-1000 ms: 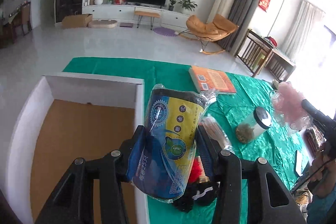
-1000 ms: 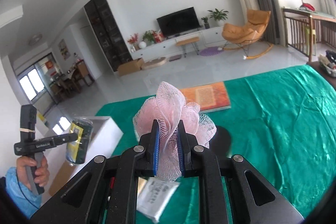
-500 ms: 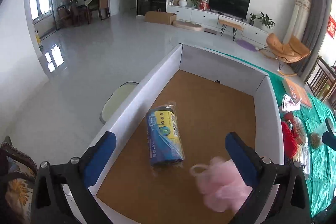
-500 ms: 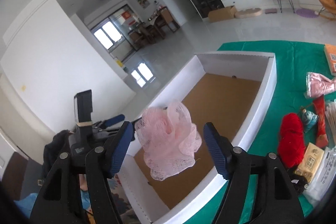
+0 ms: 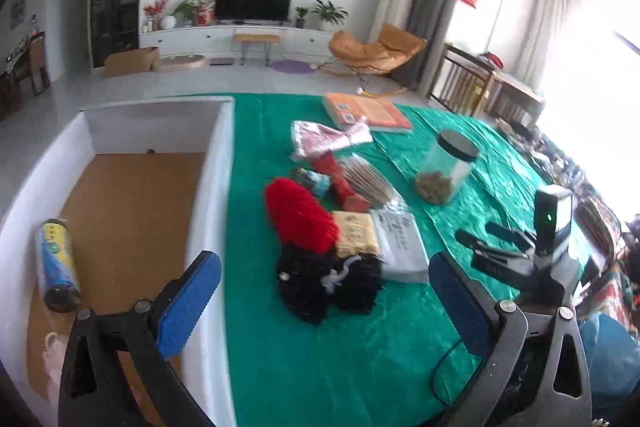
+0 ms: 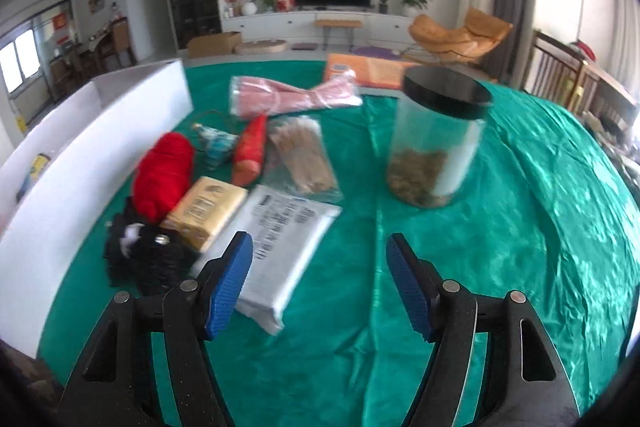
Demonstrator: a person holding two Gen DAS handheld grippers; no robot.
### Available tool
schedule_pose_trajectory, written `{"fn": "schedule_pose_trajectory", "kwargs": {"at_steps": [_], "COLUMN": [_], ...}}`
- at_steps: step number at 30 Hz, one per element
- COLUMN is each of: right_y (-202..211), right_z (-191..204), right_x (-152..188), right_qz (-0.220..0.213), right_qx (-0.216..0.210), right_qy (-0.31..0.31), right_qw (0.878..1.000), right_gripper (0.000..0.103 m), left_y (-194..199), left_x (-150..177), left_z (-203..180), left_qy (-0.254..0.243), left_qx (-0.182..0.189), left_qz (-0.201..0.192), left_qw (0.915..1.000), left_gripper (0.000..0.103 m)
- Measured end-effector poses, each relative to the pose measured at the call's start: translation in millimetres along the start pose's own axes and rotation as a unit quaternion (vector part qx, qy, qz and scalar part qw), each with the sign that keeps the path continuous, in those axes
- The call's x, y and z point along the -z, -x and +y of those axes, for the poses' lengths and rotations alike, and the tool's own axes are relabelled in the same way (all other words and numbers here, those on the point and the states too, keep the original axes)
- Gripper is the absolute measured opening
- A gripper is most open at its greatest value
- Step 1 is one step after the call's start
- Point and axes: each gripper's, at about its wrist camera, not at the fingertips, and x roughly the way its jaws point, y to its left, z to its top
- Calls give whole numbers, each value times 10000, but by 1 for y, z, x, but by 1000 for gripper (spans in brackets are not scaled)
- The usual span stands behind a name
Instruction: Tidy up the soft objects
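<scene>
Inside the white box [image 5: 224,187] on the left lie a blue-and-yellow roll of bags [image 5: 58,263] and, at its near corner, a pink mesh sponge [image 5: 54,355]. My left gripper [image 5: 324,263] is open and empty, hanging over a black yarn bundle [image 5: 328,283] and red yarn [image 5: 298,211]. Open and empty too, my right gripper [image 6: 319,241] hovers above the green cloth, just right of a white plastic pouch [image 6: 280,239]. The red yarn [image 6: 164,175], black yarn [image 6: 148,259] and a yellow tissue pack [image 6: 208,211] lie left of it.
A clear jar with a black lid [image 6: 438,147] stands right of the pile. Behind are a bag of sticks [image 6: 304,155], a red item [image 6: 250,151], a pink packet [image 6: 292,95] and an orange book [image 6: 372,71]. The right gripper [image 5: 480,233] shows beyond the pouch.
Both grippers opened and let go: the roll and the pink sponge now lie in the box. Both grippers have since swung back right and down over the pile on the cloth.
</scene>
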Motion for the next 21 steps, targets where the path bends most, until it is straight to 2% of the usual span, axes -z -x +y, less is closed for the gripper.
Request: {"fn": "schedule_pose_trajectory", "kwargs": {"at_steps": [3, 5, 6, 7, 10, 13, 17, 21], "right_y": [-5, -3, -7, -13, -19, -20, -23, -22], "right_z": [-36, -50, -56, -61, -72, -77, -91, -84], "right_x": [13, 30, 34, 32, 35, 35, 38, 39], "right_qz": [2, -53, 89, 275, 465, 484, 539, 553], "right_qx": [629, 1001, 1119, 1082, 1006, 973, 691, 750], "right_qy": [-167, -27, -69, -200, -341, -429, -842, -804], "right_qw": [9979, 9950, 9937, 9935, 9933, 9931, 9926, 9924], "right_gripper": [73, 73, 73, 73, 72, 75, 78, 80], "left_y": [-46, -74, -86, -96, -118, -137, -156, -163], "left_x": [28, 47, 53, 59, 68, 67, 63, 62], "left_z": [-47, -64, -69, -73, -74, -67, -68, -70], "left_qy": [-308, -429, -493, -565, -702, -623, -596, -688], "left_qx": [63, 4, -59, -140, -376, -436, -581, -596], "left_qz": [532, 785, 851, 888, 901, 947, 985, 945], "left_qw": [9981, 9960, 9951, 9943, 9927, 9926, 9916, 9914], "left_gripper": [103, 103, 103, 103, 103, 103, 103, 103]}}
